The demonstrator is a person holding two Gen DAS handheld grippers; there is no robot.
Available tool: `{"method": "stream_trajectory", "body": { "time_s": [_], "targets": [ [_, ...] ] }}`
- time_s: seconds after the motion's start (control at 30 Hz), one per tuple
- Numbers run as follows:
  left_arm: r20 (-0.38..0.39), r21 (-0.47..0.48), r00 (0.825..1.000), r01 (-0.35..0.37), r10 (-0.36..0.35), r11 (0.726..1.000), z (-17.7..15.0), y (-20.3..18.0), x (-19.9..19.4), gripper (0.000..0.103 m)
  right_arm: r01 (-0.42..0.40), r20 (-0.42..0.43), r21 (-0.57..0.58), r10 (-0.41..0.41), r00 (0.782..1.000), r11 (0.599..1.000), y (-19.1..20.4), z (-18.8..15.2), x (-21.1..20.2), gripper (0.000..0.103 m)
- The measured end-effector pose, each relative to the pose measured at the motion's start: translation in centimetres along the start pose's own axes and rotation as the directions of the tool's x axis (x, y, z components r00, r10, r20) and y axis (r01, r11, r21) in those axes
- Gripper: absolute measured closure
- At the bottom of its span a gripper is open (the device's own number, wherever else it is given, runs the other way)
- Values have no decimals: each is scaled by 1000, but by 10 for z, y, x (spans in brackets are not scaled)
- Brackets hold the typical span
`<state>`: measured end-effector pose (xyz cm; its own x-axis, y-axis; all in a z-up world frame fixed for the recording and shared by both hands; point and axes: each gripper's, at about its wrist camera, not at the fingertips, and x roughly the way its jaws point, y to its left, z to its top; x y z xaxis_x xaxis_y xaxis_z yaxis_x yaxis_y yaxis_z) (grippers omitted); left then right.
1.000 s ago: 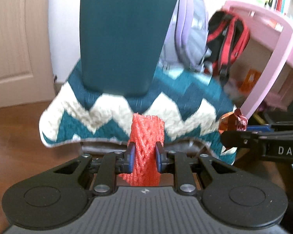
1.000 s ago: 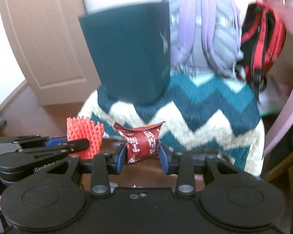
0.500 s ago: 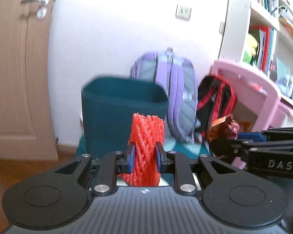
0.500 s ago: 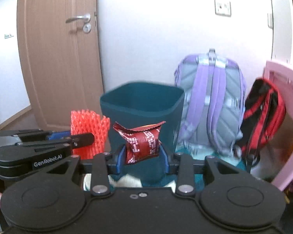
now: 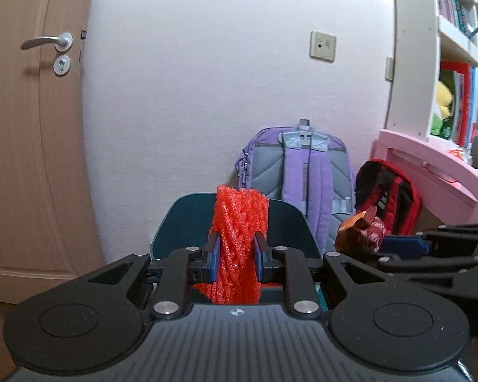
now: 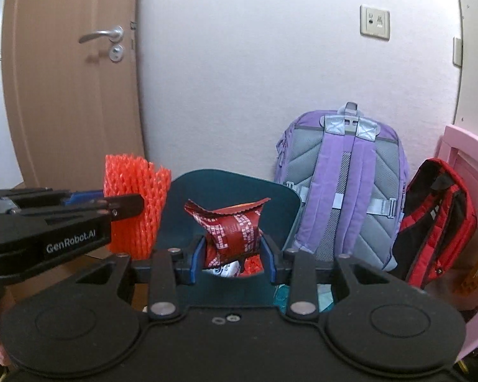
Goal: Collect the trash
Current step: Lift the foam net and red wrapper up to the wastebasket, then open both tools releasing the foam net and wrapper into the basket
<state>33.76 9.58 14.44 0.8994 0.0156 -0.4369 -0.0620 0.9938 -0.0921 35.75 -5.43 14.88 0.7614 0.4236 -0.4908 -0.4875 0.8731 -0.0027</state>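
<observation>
My left gripper point(image 5: 235, 254) is shut on a red foam net sleeve point(image 5: 240, 222), which stands upright between the blue pads. My right gripper point(image 6: 232, 250) is shut on a crumpled dark red snack wrapper point(image 6: 231, 230). Both are held in front of a dark teal bin point(image 6: 232, 187), at about the height of its open rim point(image 5: 188, 219). In the right wrist view the left gripper point(image 6: 124, 205) and its net sleeve point(image 6: 132, 203) show at the left. From the left wrist camera, the right gripper point(image 5: 395, 243) and its wrapper point(image 5: 361, 234) are at the right. Some red and white trash lies inside the bin point(image 6: 239, 265).
A purple backpack point(image 5: 298, 175) and a red and black backpack point(image 5: 387, 200) lean on the white wall right of the bin. A pink desk point(image 5: 430, 162) and a bookshelf point(image 5: 455, 63) stand at the right. A wooden door point(image 5: 25, 127) is at the left.
Both grippers have risen with their loads. The bin, seen from low down a second ago on a zigzag blanket, now sits low in view with its open top showing.
</observation>
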Motion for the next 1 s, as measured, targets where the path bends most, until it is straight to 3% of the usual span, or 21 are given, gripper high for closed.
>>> {"method": "stream_trajectory", "body": {
  "time_s": [0.33, 0.57, 0.7, 1.0],
  "targets": [
    [-76, 48, 996, -49, 53, 998, 11, 14, 77, 82, 20, -99, -16, -22, 995, 1000, -4, 7, 75, 68],
    [-165, 54, 983, -76, 84, 996, 5, 22, 126, 82, 11, -191, -23, -16, 982, 1000, -7, 1, 119, 68],
    [-223, 61, 971, -73, 85, 995, -2, 23, 147, 82, 11, -230, -34, -19, 973, 999, -10, -3, 136, 68],
    [-278, 61, 957, -68, 83, 996, -14, 25, 168, 82, 21, -216, -75, -37, 976, 997, -10, -7, 141, 66]
  ]
}}
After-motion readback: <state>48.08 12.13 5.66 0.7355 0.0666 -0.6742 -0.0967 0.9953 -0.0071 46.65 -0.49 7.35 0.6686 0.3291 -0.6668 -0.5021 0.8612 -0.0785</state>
